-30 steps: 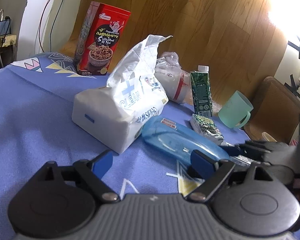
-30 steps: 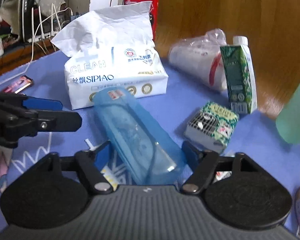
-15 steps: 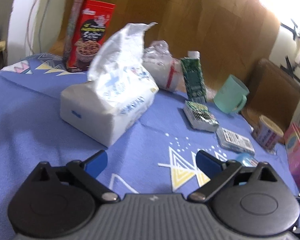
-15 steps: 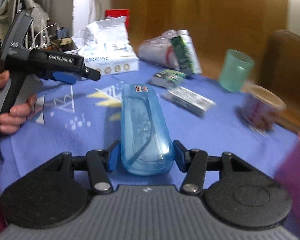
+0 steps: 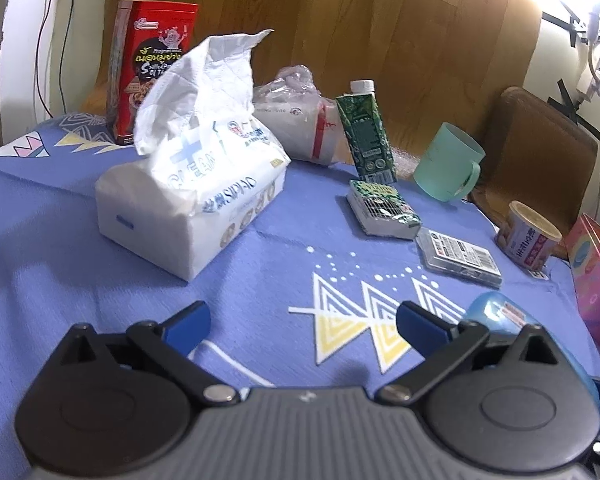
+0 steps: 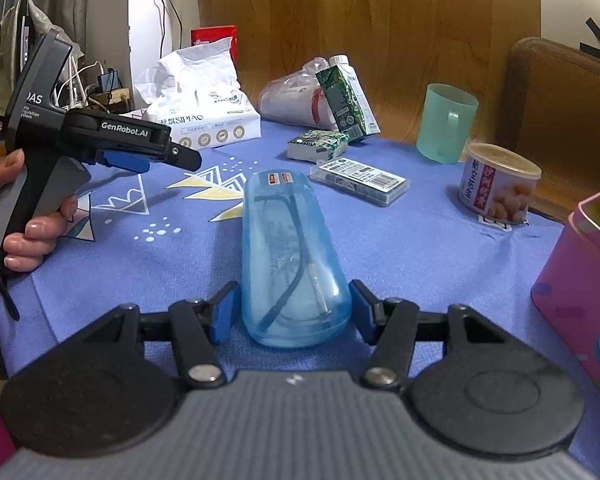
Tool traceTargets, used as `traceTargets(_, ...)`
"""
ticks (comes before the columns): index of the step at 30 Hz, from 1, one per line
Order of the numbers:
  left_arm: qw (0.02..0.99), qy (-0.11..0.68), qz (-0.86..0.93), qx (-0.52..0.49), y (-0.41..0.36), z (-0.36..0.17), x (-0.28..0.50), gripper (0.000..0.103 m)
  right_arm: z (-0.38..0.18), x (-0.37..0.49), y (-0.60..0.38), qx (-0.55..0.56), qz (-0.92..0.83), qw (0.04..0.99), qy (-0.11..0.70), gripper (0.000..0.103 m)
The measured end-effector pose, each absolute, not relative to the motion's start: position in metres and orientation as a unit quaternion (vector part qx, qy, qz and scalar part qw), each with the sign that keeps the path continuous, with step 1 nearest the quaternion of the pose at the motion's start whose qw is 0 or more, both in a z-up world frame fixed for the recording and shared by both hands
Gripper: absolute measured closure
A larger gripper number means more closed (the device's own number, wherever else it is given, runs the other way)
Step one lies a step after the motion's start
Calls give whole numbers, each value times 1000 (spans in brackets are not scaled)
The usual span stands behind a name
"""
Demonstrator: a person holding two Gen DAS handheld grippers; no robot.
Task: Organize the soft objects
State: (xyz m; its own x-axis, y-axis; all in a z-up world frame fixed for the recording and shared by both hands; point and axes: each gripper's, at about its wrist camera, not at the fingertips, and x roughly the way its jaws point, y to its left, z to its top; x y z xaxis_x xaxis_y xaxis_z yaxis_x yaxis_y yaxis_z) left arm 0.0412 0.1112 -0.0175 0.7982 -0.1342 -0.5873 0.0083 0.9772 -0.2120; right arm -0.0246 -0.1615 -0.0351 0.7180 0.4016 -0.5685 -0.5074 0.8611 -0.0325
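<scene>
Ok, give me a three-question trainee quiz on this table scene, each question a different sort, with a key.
1. True or false: the right gripper has its fingers on either side of the blue glasses case.
2. Multiple choice: what stands nearest the green mug in the right wrist view? A) the red tin B) the food can C) the tissue pack
3. Fill in: the left gripper is ____ and holds nothing.

Key: 1 true; 2 B; 3 open
</scene>
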Motion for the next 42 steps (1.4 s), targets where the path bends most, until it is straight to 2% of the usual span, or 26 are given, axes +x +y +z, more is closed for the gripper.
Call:
traceTargets(11,937,323,-83,-105,85,-18,30,1,-35,-24,-162,-86,242,924,283,40)
traceTargets(30,882,366,-226,-190,41,-12,32,0,-36,-26,-161,-91,241,924,283,37)
traceTargets(32,878,377,-231,-182,30,-15,36,0,-36,-26,-160,-93,244,923,284,39)
traceTargets(33,877,380,-233,-179,25,-16,38,1,-35,-27,-159,-92,247,922,284,45)
traceTargets(34,880,378,-231,-173,21,-17,39,1,-35,-28,-159,-91,250,921,283,47)
traceTargets(37,887,372,-222,-162,15,-16,37,9,-34,-34,-158,-76,263,918,286,48)
traceTargets(39,889,371,-218,-155,13,-15,37,27,-32,-38,-159,-67,256,921,286,48)
traceTargets(42,885,369,-231,-164,12,-7,39,31,-29,-42,-166,-52,242,928,280,48)
